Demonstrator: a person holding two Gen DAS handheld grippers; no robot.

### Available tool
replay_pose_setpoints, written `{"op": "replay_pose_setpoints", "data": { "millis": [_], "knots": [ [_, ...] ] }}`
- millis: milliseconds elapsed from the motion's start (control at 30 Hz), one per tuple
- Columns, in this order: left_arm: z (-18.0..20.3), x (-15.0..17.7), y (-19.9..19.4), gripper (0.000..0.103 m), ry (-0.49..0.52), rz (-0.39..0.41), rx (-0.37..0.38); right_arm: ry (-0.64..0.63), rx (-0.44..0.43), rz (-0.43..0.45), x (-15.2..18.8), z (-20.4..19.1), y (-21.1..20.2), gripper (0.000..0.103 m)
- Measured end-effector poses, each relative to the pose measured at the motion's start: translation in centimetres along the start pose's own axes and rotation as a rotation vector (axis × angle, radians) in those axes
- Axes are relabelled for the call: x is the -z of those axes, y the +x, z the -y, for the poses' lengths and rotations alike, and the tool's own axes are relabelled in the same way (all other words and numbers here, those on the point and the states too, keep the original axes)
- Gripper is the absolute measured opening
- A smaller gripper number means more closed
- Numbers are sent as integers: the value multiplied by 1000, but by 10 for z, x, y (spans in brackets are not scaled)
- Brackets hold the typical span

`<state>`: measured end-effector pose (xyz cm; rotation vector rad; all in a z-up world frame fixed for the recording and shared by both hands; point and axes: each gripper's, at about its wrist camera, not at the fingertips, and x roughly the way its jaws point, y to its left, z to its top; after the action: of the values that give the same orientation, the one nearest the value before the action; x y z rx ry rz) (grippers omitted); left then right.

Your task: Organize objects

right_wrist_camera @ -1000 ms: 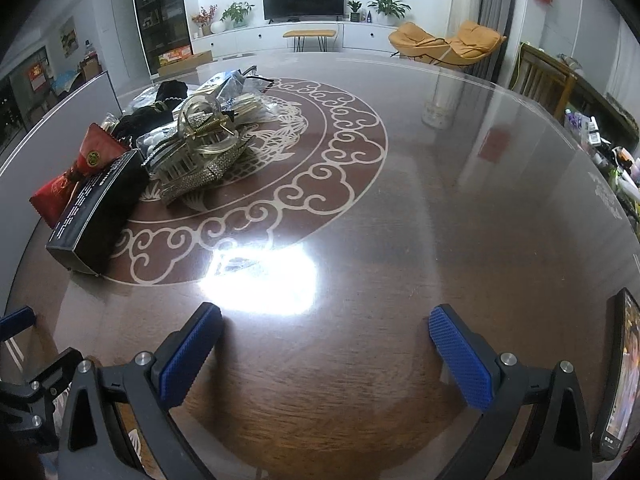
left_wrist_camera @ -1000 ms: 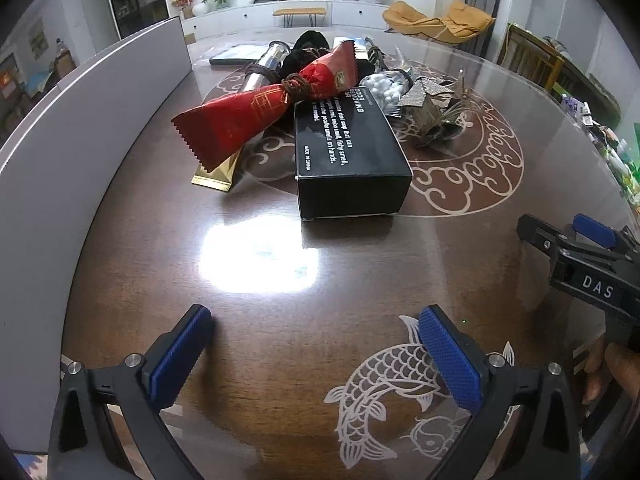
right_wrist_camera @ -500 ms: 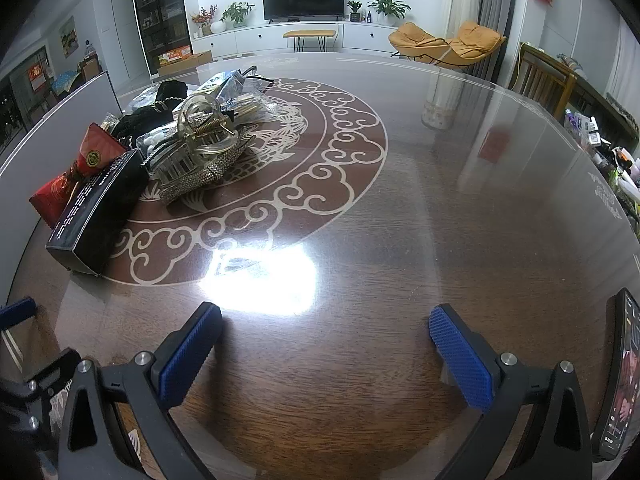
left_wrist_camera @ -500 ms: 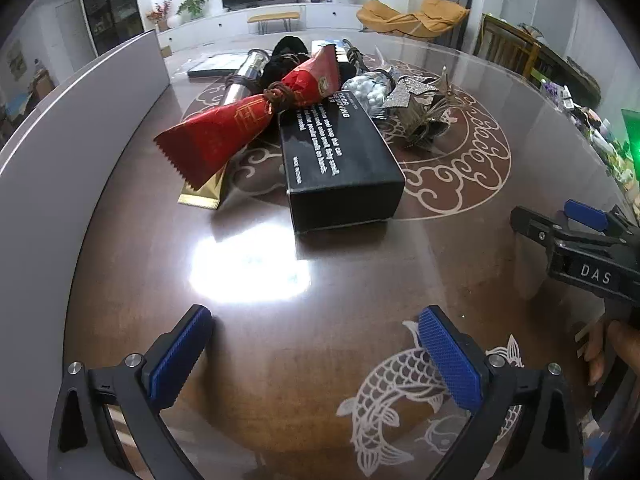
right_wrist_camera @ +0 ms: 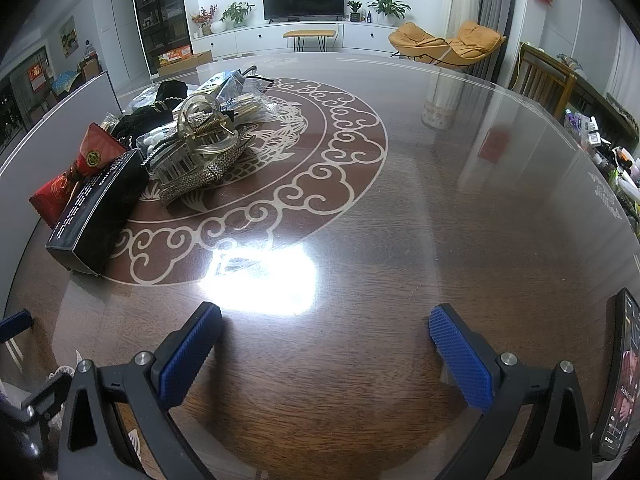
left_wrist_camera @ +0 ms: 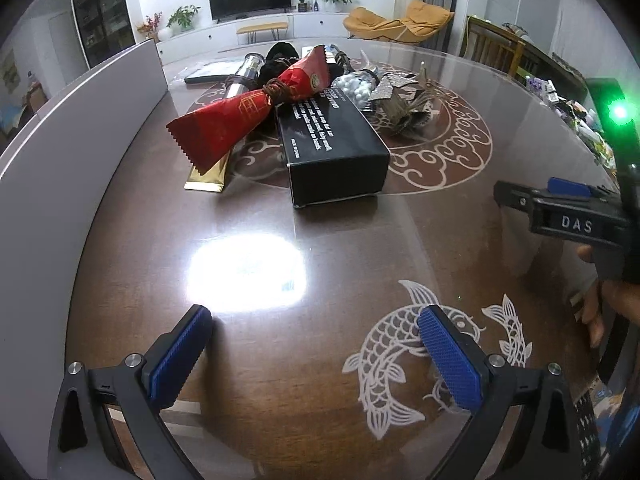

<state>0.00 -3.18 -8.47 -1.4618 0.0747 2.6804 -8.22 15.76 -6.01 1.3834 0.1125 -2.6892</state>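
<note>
**Both grippers empty above the worktop**

The left gripper (left_wrist_camera: pixel 314 354) and right gripper (right_wrist_camera: pixel 326 350) hover with fingers spread wide, holding nothing. On the glossy dark wooden worktop (right_wrist_camera: pixel 440 220), the black rectangular box (left_wrist_camera: pixel 332 148) lies beside the red foil packet (left_wrist_camera: pixel 240 120) and rhinestone hair claw (right_wrist_camera: pixel 200 160).

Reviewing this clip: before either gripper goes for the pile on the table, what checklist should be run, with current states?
1. Left gripper open and empty: ok.
2. Right gripper open and empty: ok.
3. Bare table between grippers and pile: ok.
4. Black box top free to grasp: not ok, the red packet leans across its far end.
5. Rhinestone hair clip free of neighbours: cannot tell.
6. Phone clear of the right gripper's sweep: not ok, close beside it.
</note>
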Motion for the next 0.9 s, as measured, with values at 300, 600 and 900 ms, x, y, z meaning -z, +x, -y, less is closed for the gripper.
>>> {"op": "replay_pose_setpoints", "data": {
  "millis": [300,600,900],
  "knots": [
    [0,-1,1,103,5,3,4,0,0,0,0,0,0,103],
    [-23,10,-5,103,-31,11,-19,-1,-1,1,0,0,0,103],
    [-46,25,-14,103,-88,36,-56,35,-254,-67,-40,-64,-26,102]
  ]
}}
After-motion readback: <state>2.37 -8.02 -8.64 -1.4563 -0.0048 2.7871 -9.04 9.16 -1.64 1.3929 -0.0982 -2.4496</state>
